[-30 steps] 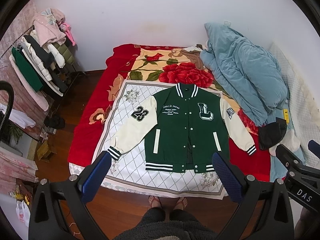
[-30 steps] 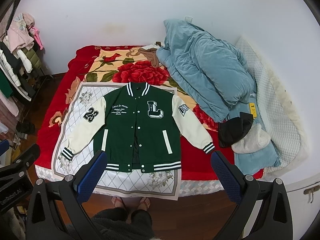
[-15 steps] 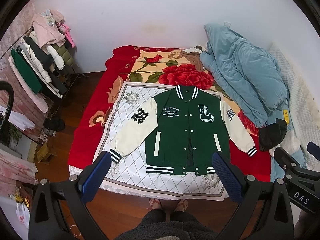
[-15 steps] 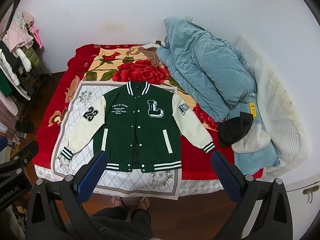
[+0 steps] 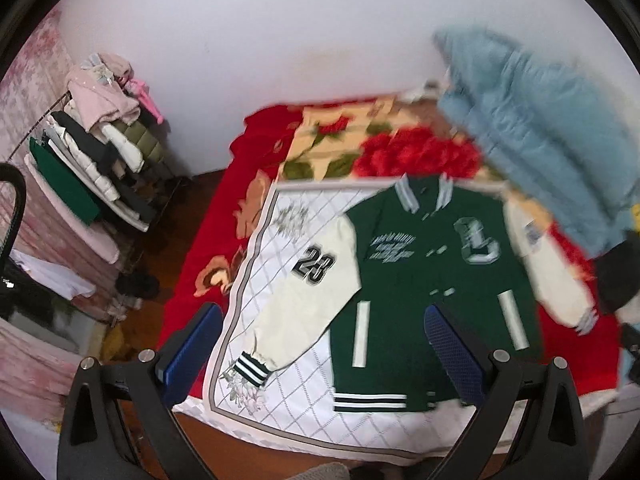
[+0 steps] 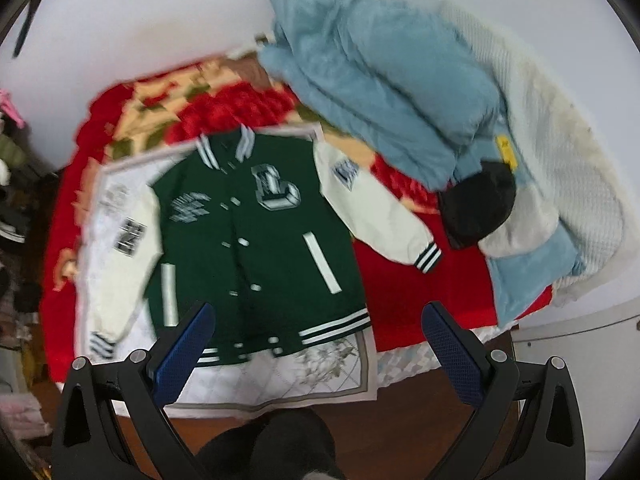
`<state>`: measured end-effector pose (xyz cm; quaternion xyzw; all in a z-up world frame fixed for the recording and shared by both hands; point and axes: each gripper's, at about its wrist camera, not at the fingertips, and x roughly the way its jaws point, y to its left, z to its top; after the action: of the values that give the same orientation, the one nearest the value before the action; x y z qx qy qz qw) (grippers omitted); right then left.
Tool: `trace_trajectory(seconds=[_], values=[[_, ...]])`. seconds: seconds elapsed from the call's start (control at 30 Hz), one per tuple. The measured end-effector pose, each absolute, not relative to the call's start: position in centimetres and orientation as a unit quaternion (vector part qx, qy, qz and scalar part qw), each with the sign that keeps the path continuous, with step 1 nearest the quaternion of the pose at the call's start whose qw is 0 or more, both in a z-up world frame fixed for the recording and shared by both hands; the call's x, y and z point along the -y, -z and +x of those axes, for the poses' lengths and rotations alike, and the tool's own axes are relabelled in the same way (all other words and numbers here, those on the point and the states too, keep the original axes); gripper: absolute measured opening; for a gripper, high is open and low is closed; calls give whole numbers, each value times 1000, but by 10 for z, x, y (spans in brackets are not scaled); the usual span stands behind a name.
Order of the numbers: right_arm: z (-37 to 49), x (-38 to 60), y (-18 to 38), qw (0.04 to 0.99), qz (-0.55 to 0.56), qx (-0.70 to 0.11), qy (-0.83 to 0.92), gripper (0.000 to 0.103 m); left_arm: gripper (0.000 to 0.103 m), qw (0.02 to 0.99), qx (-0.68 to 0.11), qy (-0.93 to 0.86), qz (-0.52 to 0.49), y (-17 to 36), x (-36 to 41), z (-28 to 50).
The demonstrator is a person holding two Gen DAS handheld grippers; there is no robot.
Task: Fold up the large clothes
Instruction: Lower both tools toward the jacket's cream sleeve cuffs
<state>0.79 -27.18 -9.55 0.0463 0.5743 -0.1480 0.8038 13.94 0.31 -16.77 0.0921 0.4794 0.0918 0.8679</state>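
jacket flat on the bed, fold not yet begun

left gripper and right gripper hang wide and empty over the hem; beyond, cream sleeves lie spread. next, each likely needs a cuff pinched and folded inward.

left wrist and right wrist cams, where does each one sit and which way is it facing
Left wrist: rides the left gripper, looking down along its blue-padded fingers at the varsity jacket and its "23" sleeve; clothes rack at left.
Right wrist: rides the right gripper, facing the jacket's hem, striped cuff and blue quilt; the person's dark clothing shows below.
Shared: the same jacket, flat on the bed; both grippers open, empty.
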Motion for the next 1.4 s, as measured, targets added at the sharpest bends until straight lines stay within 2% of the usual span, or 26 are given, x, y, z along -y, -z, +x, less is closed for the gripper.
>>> trace_trajectory(seconds=[0.17,0.23,0.27,0.3,0.37,0.4,0.47,0.5,0.57,0.7,1.07,1.23,1.27,1.33,1.4], values=[[49,322,252,782,30,-605,144,101,103,830,-533,-131,99,293,7,175],[62,331,322,758,49,-639,122,95,103,812,-550,-157,118,349,9,182],[68,329,352,744,56,-656,110,88,103,801,-560,-168,129,375,10,183],[76,326,388,728,65,-676,94,86,103,784,-577,-179,141,413,12,185],[82,314,444,713,80,-694,59,85,103,761,-604,-186,146,456,12,186],[87,305,475,709,73,-700,43,81,103,748,-620,-188,146,486,12,186],[91,287,523,698,50,-714,21,71,103,733,-635,-191,150,519,12,186],[94,280,554,678,38,-734,13,60,103,723,-645,-190,157,540,13,185],[93,275,582,662,40,-748,18,58,103,715,-654,-186,162,562,15,184],[91,266,589,660,61,-748,34,58,103,710,-664,-166,165,585,13,178],[83,236,606,640,62,-766,1,58,103,709,-657,-142,215,584,1,182],[89,329,559,690,190,-697,51,62,103,753,-618,-106,201,541,50,210],[88,350,552,697,212,-681,73,64,103,760,-612,-98,196,534,60,218],[90,409,532,709,268,-639,131,76,103,774,-601,-73,184,525,100,239],[85,468,525,713,320,-594,194,79,103,781,-600,-53,166,525,136,259]])
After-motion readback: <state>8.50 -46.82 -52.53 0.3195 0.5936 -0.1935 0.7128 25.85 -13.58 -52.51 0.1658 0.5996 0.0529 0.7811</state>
